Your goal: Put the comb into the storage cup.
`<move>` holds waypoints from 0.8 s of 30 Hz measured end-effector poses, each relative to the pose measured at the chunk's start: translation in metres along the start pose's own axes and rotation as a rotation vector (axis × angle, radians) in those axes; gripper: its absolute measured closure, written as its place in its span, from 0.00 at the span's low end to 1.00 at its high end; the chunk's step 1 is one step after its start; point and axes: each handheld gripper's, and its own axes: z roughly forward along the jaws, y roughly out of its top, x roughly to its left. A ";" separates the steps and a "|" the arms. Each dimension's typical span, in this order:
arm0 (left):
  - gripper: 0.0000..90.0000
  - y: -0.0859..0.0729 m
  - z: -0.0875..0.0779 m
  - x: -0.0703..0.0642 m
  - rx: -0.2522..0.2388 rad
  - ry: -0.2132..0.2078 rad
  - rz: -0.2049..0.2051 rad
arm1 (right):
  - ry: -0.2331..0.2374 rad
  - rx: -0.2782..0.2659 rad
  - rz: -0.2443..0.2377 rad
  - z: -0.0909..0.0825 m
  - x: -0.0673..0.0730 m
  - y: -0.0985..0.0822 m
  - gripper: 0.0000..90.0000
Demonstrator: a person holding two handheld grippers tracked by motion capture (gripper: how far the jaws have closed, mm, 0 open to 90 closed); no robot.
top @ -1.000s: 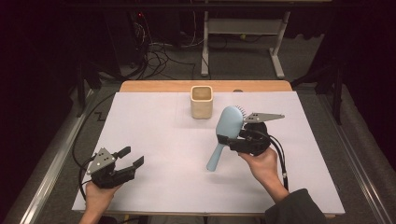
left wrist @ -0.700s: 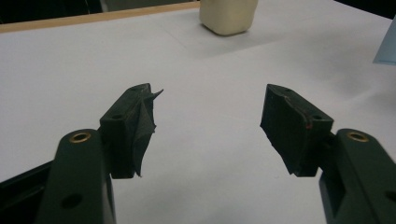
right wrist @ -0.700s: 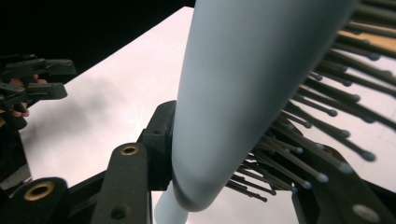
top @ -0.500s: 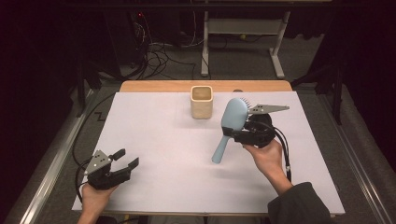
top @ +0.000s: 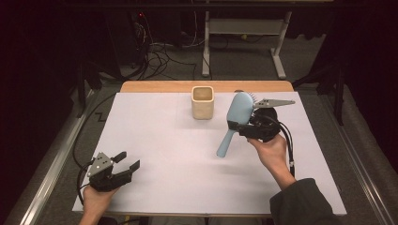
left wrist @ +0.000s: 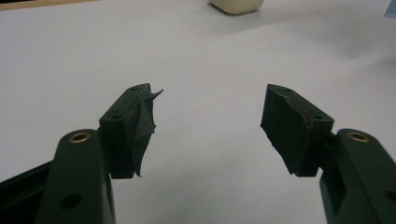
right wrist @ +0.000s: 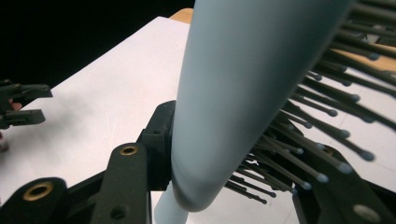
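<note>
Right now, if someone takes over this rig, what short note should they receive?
Right tool: shut on the light blue hairbrush, held above the table with its handle pointing down toward the person, bristles toward the tool.
Left tool: open, holding nothing, low at the near left of the white table.
Beige cup: upright at the far middle, nothing visible inside.
Done: brush picked up.
Left: probably place it in the cup.

No readable text, labels or numbers anywhere. Hairbrush (top: 236, 117) is plain blue. Cup (top: 202, 101) beside it is unmarked too.
</note>
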 end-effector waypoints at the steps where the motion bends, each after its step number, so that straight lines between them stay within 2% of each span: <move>1: 0.39 0.000 0.000 0.000 -0.002 0.001 0.000 | -0.006 -0.005 0.005 0.001 -0.002 0.002 0.60; 24: 0.39 -0.001 0.000 0.000 -0.003 -0.012 -0.028 | -0.047 -0.002 -0.016 0.015 -0.007 0.031 0.61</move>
